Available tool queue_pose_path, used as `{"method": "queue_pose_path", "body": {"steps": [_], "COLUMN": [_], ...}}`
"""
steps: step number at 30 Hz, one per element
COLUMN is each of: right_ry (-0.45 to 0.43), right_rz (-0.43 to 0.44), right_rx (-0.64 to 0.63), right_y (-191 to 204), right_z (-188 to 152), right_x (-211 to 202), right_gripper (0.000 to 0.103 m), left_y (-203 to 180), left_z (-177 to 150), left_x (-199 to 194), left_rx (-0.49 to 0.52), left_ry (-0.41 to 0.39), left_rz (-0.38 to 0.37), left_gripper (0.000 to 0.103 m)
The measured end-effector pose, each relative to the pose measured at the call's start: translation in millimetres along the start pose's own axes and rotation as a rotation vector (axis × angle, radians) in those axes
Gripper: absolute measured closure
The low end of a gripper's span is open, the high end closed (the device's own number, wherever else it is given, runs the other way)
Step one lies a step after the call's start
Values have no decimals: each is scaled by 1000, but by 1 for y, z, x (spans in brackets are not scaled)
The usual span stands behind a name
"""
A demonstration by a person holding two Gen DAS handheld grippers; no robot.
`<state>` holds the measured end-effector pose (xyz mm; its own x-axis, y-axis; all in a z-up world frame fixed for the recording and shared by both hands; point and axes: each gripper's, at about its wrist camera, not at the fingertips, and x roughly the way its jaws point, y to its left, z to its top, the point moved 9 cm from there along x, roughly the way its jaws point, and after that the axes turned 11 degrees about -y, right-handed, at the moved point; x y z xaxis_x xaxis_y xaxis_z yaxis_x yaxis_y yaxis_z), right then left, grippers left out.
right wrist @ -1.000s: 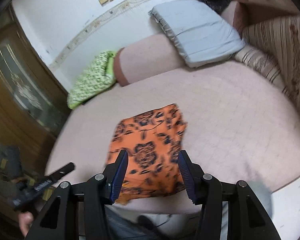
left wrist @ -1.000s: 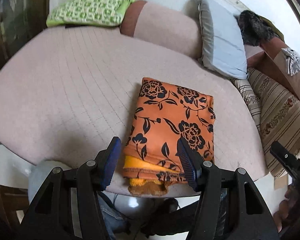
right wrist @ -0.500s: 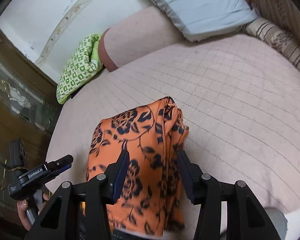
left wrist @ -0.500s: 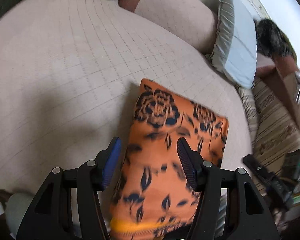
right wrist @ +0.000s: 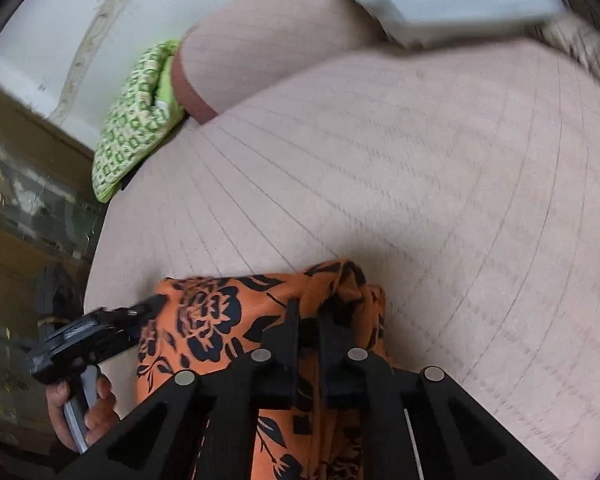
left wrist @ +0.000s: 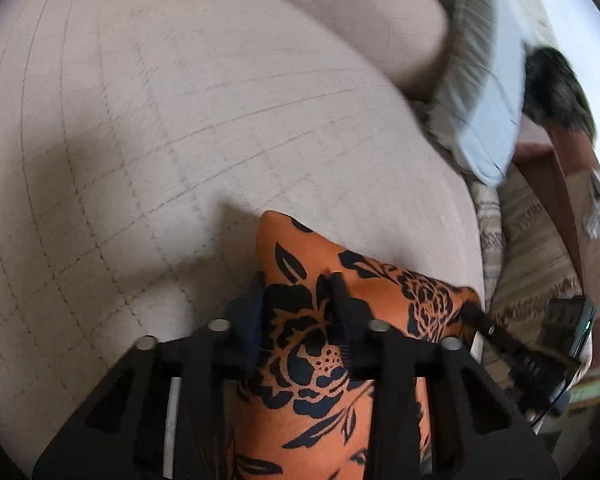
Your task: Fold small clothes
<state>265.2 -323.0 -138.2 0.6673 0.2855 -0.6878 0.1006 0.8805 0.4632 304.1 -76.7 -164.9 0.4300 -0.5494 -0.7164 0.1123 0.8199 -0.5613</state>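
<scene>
Both tongs are clamped on the orange flowered cloth [left wrist: 364,280] at the near edge of the bed [left wrist: 180,140]: left tongs [left wrist: 298,312] on one side, right tongs [right wrist: 308,332] on the other

Garment [left wrist: 364,280] on bed [left wrist: 180,120], pillows [left wrist: 488,92] behind

A quilted pink bed [left wrist: 180,120] carries the orange floral garment [right wrist: 212,320].
</scene>
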Motion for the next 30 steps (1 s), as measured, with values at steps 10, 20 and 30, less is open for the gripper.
{"method": "queue_pose_path", "body": {"steps": [10, 20, 30], "right_ry": [56, 23, 154], "right_rz": [-79, 109, 61], "right_rx": [28, 144, 133], "right_y": [-37, -13, -8], "right_z": [-10, -31, -134], "right_x": [34, -48, -78], "right_gripper": [97, 77, 65], "left_y": [18, 11, 15], "left_z": [4, -68, -137], "left_x": [7, -59, -68], "left_rx": [23, 35, -3], "left_ry": [-73, -42, 29], "left_rz": [93, 46, 90], "left_gripper": [90, 53, 53]}}
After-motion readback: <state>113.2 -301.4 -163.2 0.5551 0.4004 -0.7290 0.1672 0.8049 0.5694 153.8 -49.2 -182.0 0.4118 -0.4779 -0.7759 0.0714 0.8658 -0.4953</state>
